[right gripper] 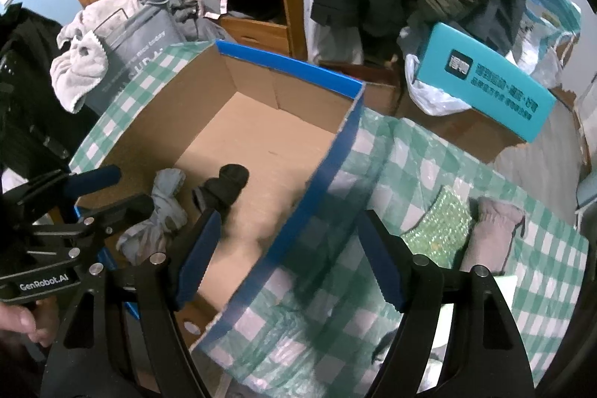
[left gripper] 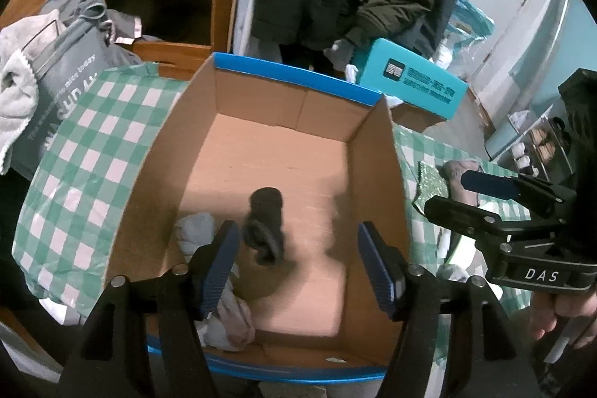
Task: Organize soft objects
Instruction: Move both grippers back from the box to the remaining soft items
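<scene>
box (left gripper: pixel 377 174) under left gripper (left gripper: pixel 306 263) | two socks (left gripper: pixel 266 222) inside (side by side) | pouch (right gripper: pixel 492 234) beyond right gripper (right gripper: pixel 287 256), outside box

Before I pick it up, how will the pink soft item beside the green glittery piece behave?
The pink item looks like bunched cloth, so it is probably floppy and light. It lies flat on the checked cover, so it is unlikely to roll. It may sag between the jaws.

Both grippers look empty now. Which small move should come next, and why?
Probably move the right gripper toward the pink soft item on the checked cloth: both grippers are open and empty, and the cardboard box already holds two bundles.
</scene>
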Demonstrator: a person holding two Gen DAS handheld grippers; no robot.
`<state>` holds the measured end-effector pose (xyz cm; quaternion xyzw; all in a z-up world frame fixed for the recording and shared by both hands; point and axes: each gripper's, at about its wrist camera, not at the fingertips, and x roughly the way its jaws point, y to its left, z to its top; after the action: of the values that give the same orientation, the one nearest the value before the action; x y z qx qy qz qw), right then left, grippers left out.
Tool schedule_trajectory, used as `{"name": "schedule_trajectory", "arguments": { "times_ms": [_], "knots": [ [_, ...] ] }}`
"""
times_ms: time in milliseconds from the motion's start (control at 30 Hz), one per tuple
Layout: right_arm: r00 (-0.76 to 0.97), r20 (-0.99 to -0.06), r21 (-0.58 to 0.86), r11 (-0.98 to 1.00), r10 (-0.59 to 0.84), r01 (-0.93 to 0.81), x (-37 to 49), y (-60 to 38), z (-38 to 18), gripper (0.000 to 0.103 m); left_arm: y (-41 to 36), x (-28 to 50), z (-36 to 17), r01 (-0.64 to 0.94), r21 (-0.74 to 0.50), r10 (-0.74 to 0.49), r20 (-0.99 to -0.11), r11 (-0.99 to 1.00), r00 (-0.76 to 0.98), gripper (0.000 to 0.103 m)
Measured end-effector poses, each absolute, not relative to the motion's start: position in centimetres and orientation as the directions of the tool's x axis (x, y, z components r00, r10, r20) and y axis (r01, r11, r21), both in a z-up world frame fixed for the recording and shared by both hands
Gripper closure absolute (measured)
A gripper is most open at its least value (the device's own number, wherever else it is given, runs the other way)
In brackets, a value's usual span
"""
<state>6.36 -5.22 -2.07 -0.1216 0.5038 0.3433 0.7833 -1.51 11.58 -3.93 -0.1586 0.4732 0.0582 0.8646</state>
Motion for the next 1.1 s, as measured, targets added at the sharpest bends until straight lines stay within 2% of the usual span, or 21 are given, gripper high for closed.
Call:
{"name": "schedule_trajectory", "arguments": {
  "times_ms": [567,700,1100],
  "knots": [
    [0.287,-0.874,0.156,0.786,0.392,-0.598,6.2,-11.1,-2.0,0.026,6.1,-0.2,-4.1,-0.146,-0.18,-0.083,-0.859,0.973,0.505,0.035],
    [0.295,-0.875,0.156,0.801,0.384,-0.578,6.3,-12.8,-2.2,0.026,5.1,0.2,-4.1,-0.134,-0.175,-0.086,-0.861,0.975,0.501,0.029],
    [0.313,-0.883,0.155,0.847,0.35,-0.509,6.5,-18.1,-3.6,0.026,0.4,1.4,-4.6,-0.048,-0.156,-0.116,-0.878,0.987,0.464,0.029]
  ]
}}
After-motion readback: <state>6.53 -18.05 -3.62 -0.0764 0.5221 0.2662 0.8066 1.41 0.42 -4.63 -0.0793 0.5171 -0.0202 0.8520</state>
